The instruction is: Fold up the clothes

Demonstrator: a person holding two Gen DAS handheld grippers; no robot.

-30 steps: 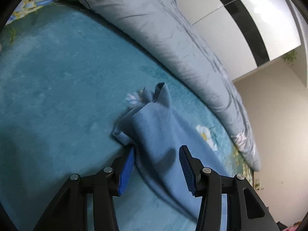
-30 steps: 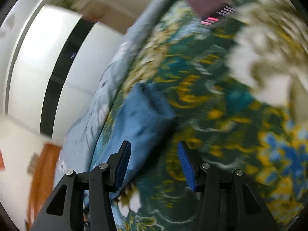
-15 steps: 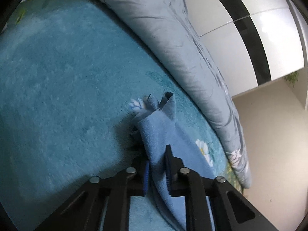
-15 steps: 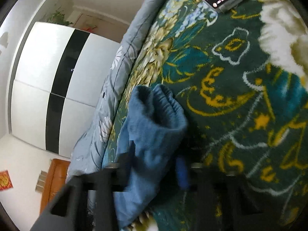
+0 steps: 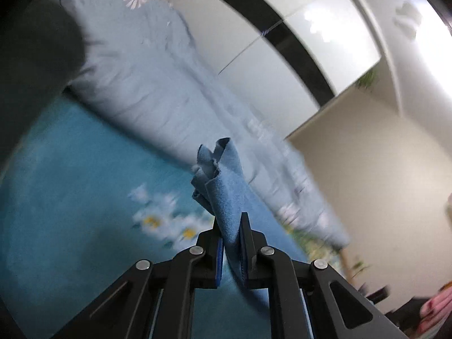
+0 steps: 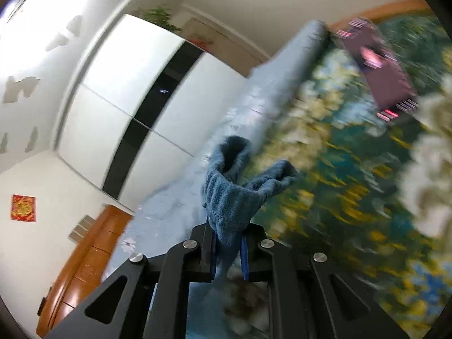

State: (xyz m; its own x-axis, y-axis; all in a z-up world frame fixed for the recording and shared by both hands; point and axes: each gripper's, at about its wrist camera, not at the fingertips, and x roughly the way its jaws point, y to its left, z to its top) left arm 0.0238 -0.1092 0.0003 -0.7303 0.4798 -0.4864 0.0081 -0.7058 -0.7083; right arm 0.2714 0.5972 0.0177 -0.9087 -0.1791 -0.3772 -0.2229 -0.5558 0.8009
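Observation:
A blue fleece garment (image 5: 224,195) is pinched at one end in my left gripper (image 5: 231,227), which is shut on it and holds it above the teal flowered blanket (image 5: 84,197). Its crumpled corner sticks up past the fingertips. In the right wrist view my right gripper (image 6: 228,233) is shut on the garment's thick ribbed end (image 6: 237,192), also lifted off the bed. The cloth between the two grippers is hidden.
A rolled grey-blue duvet (image 5: 158,96) lies along the far side of the bed, also in the right wrist view (image 6: 254,107). A white wardrobe with a black stripe (image 6: 147,107) stands behind. A purple device (image 6: 378,70) lies on the blanket. A wooden dresser (image 6: 90,257) stands at lower left.
Both grippers went from open to shut on the blue garment and have lifted it off the blanket. Both views have tilted up towards the wardrobe and wall.

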